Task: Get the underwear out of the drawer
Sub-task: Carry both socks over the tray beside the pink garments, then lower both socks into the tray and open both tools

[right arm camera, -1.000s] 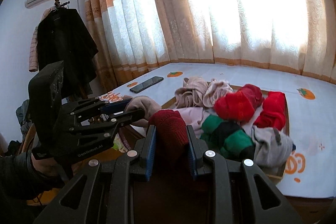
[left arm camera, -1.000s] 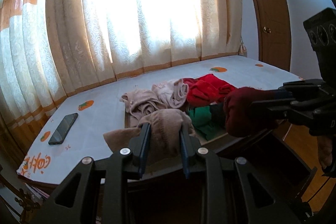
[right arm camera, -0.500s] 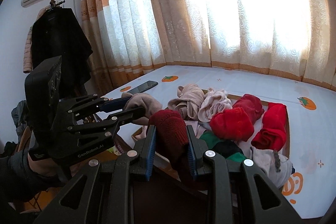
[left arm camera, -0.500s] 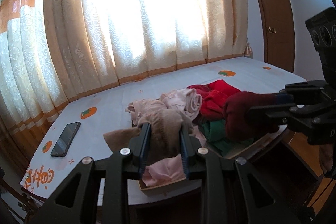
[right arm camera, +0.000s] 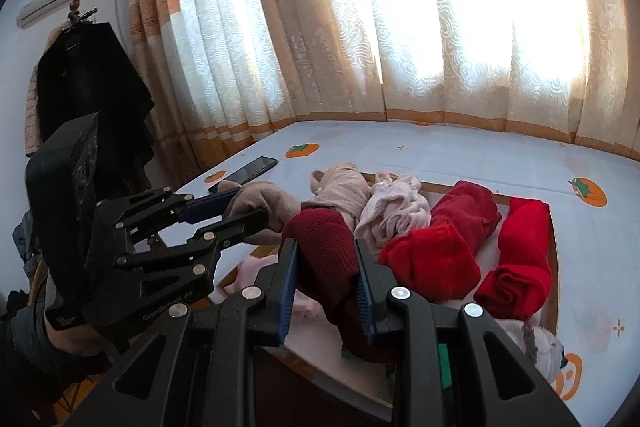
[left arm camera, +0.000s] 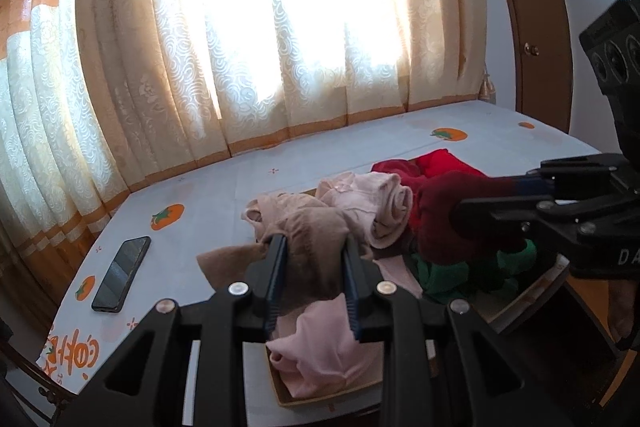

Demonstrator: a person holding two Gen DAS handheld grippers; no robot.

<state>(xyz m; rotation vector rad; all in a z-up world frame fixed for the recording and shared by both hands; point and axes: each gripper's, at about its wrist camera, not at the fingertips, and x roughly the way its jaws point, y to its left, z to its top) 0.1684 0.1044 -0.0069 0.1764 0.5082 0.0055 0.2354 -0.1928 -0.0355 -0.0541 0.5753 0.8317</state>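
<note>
1. Left claw (left arm camera: 314, 269) tilted down over the bed (left arm camera: 340, 159), clamped on a soft brown garment (left arm camera: 308, 247)
2. Right claw (right arm camera: 326, 281) alongside, pinching a dark red knit garment (right arm camera: 324, 247)
3. Below: shallow wooden drawer (right arm camera: 553, 247) with rolled red, pink, green underwear

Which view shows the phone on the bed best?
Left wrist view: the phone lies whole and unblocked on the bed sheet. In the right wrist view the phone is farther off, its near end hidden behind the left gripper.

Two wrist fisheyes, each close behind its own claw, angled down, facing the far curtains (left arm camera: 280, 47); shared: bed (right arm camera: 460, 155), phone (left arm camera: 120, 275).
</note>
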